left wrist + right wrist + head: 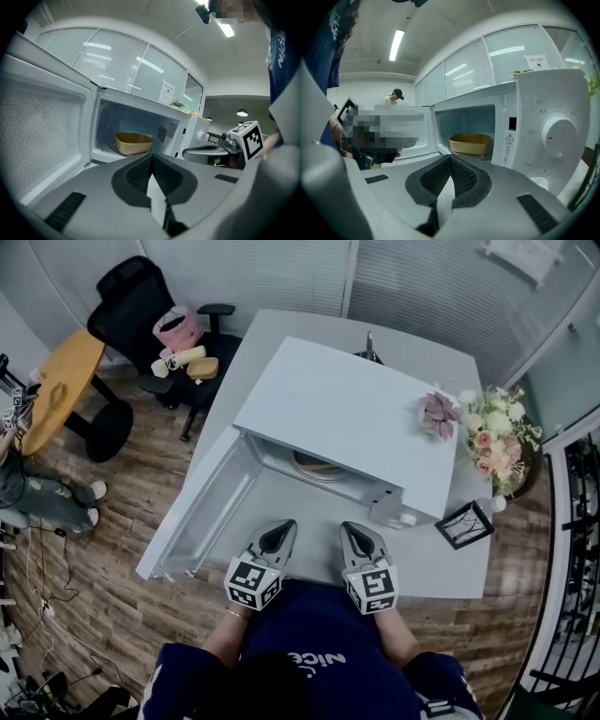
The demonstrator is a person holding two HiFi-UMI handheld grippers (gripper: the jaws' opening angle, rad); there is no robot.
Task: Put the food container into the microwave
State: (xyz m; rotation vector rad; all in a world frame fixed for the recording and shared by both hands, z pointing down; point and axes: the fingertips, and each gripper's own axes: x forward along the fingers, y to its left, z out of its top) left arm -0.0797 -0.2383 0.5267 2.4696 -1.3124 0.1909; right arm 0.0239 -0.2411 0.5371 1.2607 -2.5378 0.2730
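A tan food container rests on the turntable inside the white microwave, whose door hangs open to the left. From above only the turntable rim shows under the microwave's top. My left gripper and right gripper are side by side in front of the opening, drawn back from the cavity. Both are shut with nothing held; their jaws meet at the tips.
The microwave stands on a grey table. A flower bouquet and a small black frame sit at its right. A pink succulent lies on the microwave's top. A black office chair and a yellow round table stand at the left.
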